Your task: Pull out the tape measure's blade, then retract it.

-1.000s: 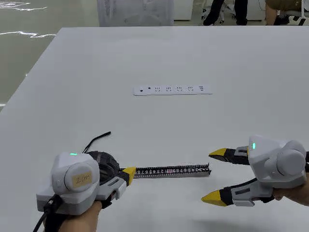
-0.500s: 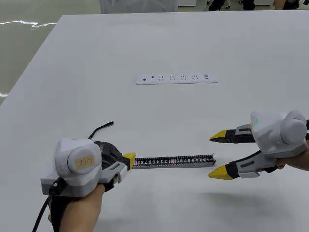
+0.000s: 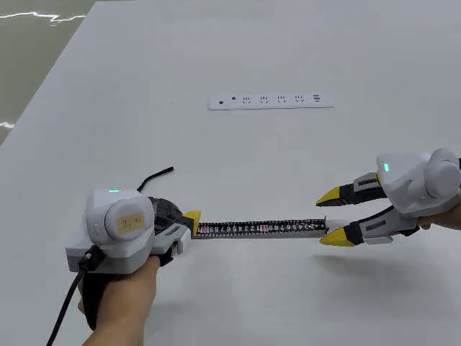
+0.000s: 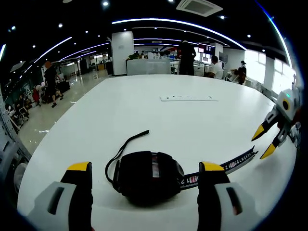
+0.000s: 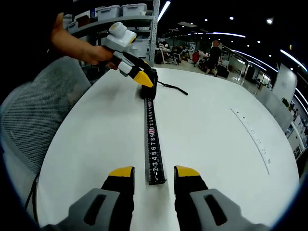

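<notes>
1. Here, the black tape measure (image 3: pixel 164 215) lies on the white tabletop (image 3: pixel 238 43) near the person's edge, its blade (image 3: pixel 263 228) drawn out flat to the right, numbers up.
2. The left hand-held gripper (image 4: pixel 146 167) straddles the case with jaws spread wide. In the left gripper view a slim gap shows on each side, and the blade passes just beside the right yellow tip.
3. The right hand-held gripper (image 3: pixel 330 216) hangs at the blade's free end with jaws parted. In the right gripper view the end lies between the yellow tips, touching neither.
4. A thin black strap (image 3: pixel 155 176) curls away from the case.
5. A white power strip (image 3: pixel 271 101) lies well beyond, farther up the tabletop.
</notes>
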Tool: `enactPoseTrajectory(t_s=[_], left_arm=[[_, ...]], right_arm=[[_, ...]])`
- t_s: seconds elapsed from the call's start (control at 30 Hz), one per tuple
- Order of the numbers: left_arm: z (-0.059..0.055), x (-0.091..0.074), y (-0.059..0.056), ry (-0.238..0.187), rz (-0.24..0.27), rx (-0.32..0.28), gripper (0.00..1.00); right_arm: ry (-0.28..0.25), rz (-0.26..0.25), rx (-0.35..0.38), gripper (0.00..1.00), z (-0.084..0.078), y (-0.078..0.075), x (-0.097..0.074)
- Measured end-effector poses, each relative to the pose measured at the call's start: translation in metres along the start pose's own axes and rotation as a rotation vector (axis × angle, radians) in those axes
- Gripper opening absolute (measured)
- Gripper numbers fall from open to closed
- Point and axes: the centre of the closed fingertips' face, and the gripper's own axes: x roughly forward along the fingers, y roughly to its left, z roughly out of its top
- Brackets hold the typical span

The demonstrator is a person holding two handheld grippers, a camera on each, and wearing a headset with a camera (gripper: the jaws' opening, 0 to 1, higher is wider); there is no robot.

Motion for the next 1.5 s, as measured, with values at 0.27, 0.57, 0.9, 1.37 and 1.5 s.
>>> enactPoseTrajectory(t_s=[0.27,0.57,0.9,1.37,1.5], left_arm=[[-0.001,0.002,0.000,0.006,0.007,-0.011,0.86],[-0.007,0.002,-0.002,0.014,0.008,-0.017,0.84],[-0.010,0.004,-0.005,0.023,0.006,-0.027,0.82],[-0.007,0.002,-0.004,0.017,0.012,-0.107,0.70],[-0.008,0.010,-0.004,0.025,0.015,-0.121,0.68]], right_arm=[[-0.006,0.021,0.008,0.25,-0.012,-0.003,0.002],[-0.005,0.036,-0.001,0.21,-0.016,-0.001,0.006],[-0.013,0.044,-0.001,0.16,-0.021,-0.005,0.013],[-0.001,0.029,-0.022,0.15,-0.020,-0.005,0.012],[0.002,0.027,-0.026,0.15,-0.021,-0.006,0.013]])
